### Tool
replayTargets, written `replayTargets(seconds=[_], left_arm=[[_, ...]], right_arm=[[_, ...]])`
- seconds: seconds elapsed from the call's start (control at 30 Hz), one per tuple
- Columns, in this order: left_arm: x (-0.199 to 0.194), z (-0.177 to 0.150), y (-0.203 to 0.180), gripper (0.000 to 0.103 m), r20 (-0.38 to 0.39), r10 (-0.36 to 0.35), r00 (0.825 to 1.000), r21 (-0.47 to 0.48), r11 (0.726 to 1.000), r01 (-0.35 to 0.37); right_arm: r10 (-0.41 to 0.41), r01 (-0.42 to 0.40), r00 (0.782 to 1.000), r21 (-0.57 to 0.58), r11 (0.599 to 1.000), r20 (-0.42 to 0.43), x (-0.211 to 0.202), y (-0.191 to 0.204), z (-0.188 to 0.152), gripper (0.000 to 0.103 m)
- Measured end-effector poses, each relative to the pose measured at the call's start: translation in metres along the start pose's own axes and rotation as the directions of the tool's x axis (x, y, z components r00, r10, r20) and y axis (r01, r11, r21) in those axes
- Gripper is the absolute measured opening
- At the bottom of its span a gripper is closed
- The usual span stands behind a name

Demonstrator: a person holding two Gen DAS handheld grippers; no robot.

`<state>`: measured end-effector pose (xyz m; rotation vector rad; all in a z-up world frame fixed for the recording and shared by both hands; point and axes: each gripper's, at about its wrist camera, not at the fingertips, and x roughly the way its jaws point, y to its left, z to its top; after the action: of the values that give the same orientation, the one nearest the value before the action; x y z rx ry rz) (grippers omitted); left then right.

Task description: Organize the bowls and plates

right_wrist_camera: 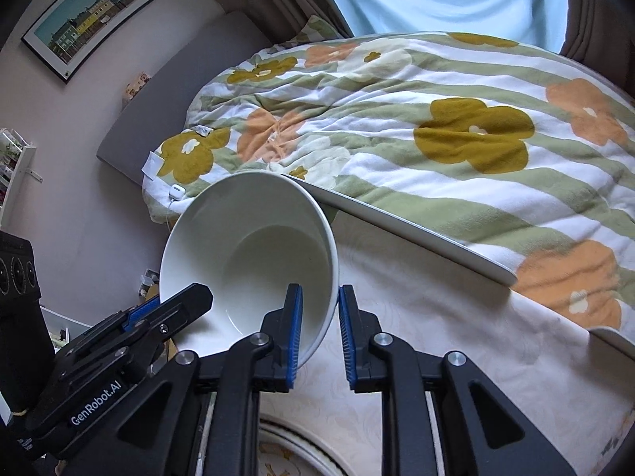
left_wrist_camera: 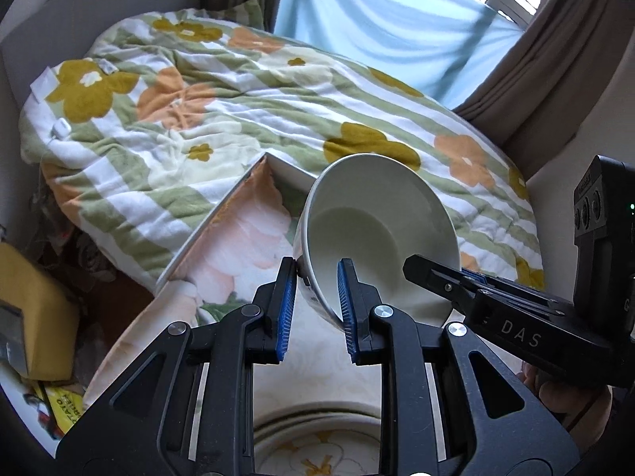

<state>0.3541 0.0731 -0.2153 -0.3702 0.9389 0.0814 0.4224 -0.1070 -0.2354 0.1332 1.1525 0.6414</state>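
Presently: white bowl [left_wrist_camera: 377, 238] | tilted, off the table [right_wrist_camera: 456, 317], above the floral plate [left_wrist_camera: 317, 448] at its near edge | we pinch opposite rims: left gripper [left_wrist_camera: 317, 309], right gripper [right_wrist_camera: 319, 333].

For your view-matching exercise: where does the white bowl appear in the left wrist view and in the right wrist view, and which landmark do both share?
Left wrist view: white bowl right of centre, its rim between this gripper's blue pads.
Right wrist view: white bowl left of centre, its rim between this gripper's pads.
Shared landmark: the flowered bedspread behind the bowl.
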Motion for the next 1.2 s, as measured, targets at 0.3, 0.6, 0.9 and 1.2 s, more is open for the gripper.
replayTargets(seconds=[0.3,0.6,0.9,1.2], left_arm=[[-0.075,-0.072,-0.09,0.019,0.012,-0.092,0.996,0.114,0.989,0.09],[-0.111,-0.161,-0.177,0.019,-0.061,-0.188,0.98,0.247,0.949,0.197],[-0.109,-0.218,-0.235,0.019,-0.19,-0.224,0.956,0.367,0.887,0.28],[-0.083,-0.239,-0.249,0.019,-0.286,-0.177,0.942,0.443,0.847,0.293]], right_arm=[[-0.084,0.08,0.993,0.058,0.995,0.081,-0.113,-0.022,-0.083,0.017],[-0.176,0.153,0.977,0.18,0.972,0.122,-0.199,-0.069,-0.18,0.017],[-0.258,0.212,0.96,0.322,0.923,0.106,-0.237,-0.102,-0.247,0.017],[-0.278,0.227,0.958,0.416,0.88,0.066,-0.228,-0.125,-0.28,0.017]])
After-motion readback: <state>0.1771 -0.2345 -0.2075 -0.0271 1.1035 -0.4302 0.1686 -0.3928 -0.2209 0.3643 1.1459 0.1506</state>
